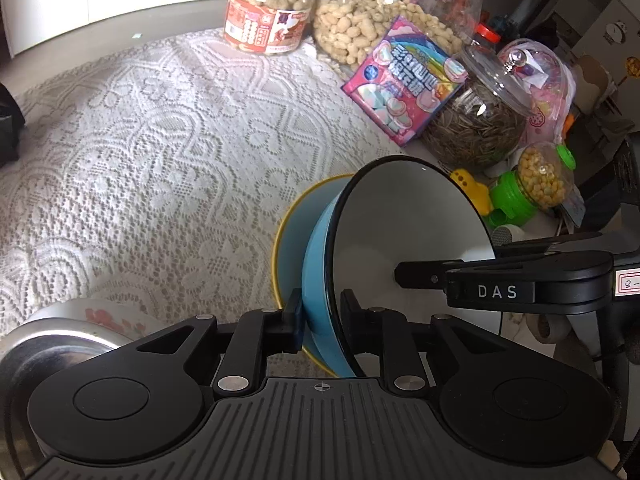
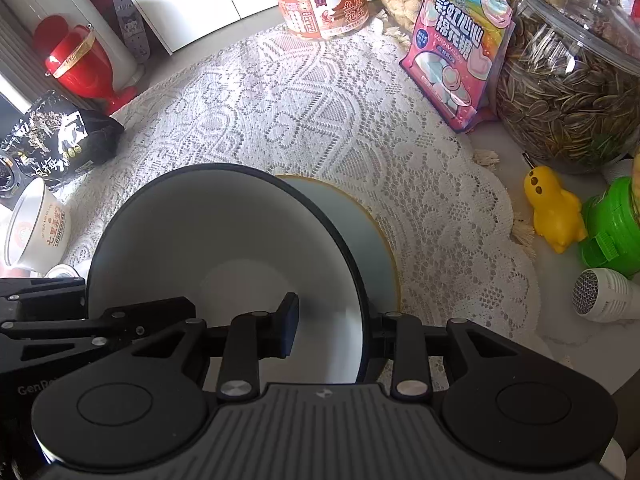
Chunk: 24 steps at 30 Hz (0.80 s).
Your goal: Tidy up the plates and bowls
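Two hand-held grippers grip one blue bowl (image 1: 320,280) by opposite rims: the left hand-held gripper (image 1: 320,320) pinches its wall, the right hand-held gripper (image 2: 332,328) likewise. It hangs just above a yellow-rimmed plate (image 2: 360,220) on the lace-covered bench (image 1: 160,160). Stacking looks nearly done; a printed bowl (image 2: 36,228), off to the right gripper's left, remains.

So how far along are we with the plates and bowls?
Done: nothing is clearly put away yet. In hand: both the left gripper and right gripper are clamped on the rim of the blue bowl, over the yellow-rimmed plate on the lace cloth. Left: the printed white bowl and a steel bowl sit apart.
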Each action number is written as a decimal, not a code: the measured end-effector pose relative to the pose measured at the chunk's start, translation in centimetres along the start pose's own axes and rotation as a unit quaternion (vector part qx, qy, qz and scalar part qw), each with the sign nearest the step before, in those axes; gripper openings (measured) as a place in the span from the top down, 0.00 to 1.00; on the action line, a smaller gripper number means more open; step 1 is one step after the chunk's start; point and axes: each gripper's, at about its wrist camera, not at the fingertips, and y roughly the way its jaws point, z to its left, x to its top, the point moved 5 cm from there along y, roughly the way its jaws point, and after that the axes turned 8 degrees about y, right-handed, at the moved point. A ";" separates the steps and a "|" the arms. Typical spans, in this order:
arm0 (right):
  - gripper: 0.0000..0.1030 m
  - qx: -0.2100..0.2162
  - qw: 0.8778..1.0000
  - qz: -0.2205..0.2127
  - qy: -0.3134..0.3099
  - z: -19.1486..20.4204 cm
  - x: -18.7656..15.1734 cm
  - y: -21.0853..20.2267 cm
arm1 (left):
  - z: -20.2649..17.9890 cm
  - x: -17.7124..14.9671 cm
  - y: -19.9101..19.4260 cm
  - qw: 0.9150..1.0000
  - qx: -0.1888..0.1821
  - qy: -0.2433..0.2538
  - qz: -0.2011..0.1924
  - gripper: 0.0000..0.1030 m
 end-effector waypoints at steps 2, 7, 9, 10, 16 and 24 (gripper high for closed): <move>0.70 -0.001 1.000 0.001 -0.004 0.1 0.0 -0.1 | 0.1 0.1 -0.1 1.000 -0.003 -0.003 -0.001 0.78; 0.70 -0.007 0.999 -0.029 -0.015 0.0 0.3 -2.5 | 0.1 0.1 -0.3 1.000 0.000 -0.003 -0.003 0.73; 0.69 -0.021 0.998 -0.046 -0.029 0.1 0.3 -3.4 | 0.1 0.1 -0.4 1.000 -0.004 -0.002 -0.006 0.71; 0.69 -0.029 0.998 -0.052 -0.035 0.1 0.3 -3.7 | 0.1 0.1 -0.5 1.000 -0.006 -0.002 -0.006 0.71; 0.67 -0.031 0.997 -0.056 -0.036 0.5 -0.3 -4.6 | 0.4 0.6 -4.1 0.998 0.015 0.013 -0.057 0.77; 0.66 -0.058 0.990 -0.101 -0.078 4.2 -0.4 -7.1 | 5.3 0.5 -9.2 0.992 0.010 -0.051 -0.111 0.77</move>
